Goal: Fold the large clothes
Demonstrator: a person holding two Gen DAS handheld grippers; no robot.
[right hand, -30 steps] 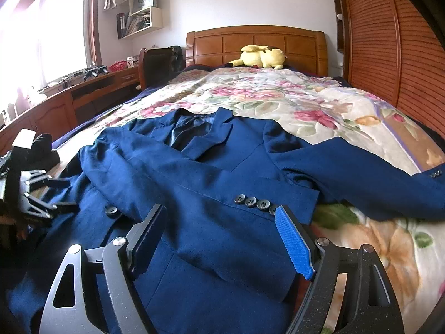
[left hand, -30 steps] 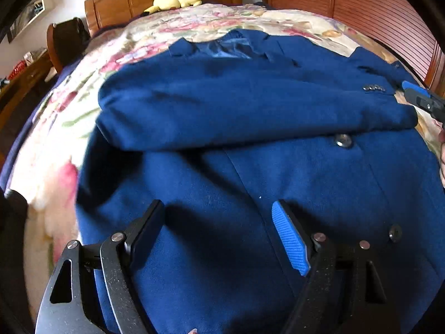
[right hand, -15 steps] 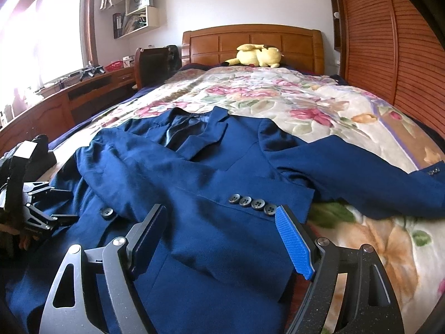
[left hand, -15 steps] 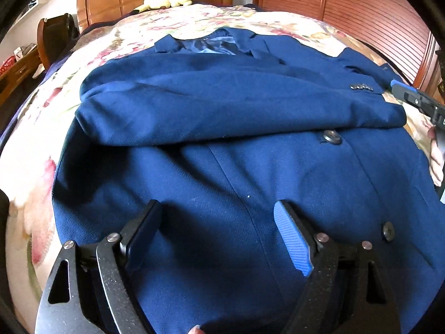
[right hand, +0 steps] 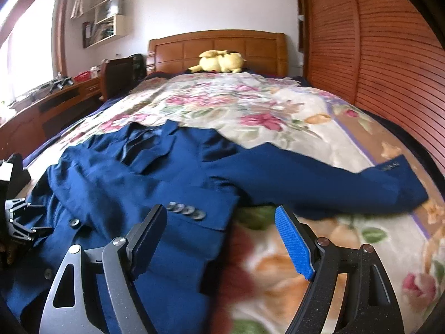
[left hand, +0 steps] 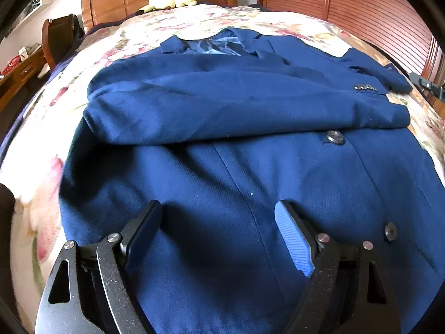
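A dark blue blazer (left hand: 250, 172) lies face up on the floral bedspread (right hand: 250, 105), collar toward the headboard. One sleeve (left hand: 222, 103) is folded across the chest, its cuff buttons (right hand: 186, 210) showing. The other sleeve (right hand: 333, 186) stretches out sideways over the bedspread. My left gripper (left hand: 218, 206) hovers open above the blazer's lower front, nothing between its fingers. My right gripper (right hand: 221, 210) is open too, above the blazer's side edge near the folded cuff, holding nothing. Each gripper shows at the edge of the other's view: the right gripper (left hand: 425, 86), the left gripper (right hand: 22, 220).
A yellow plush toy (right hand: 219, 61) rests against the wooden headboard (right hand: 217, 47). Slatted wooden doors (right hand: 361, 55) run along the bed's right side. A chair (right hand: 119, 75) and a wooden desk (right hand: 50, 100) stand on the left, under a window.
The right gripper has shifted to the right, from above the blazer body to its side edge; the outstretched sleeve now shows in full. The left gripper has stayed over the lower front.
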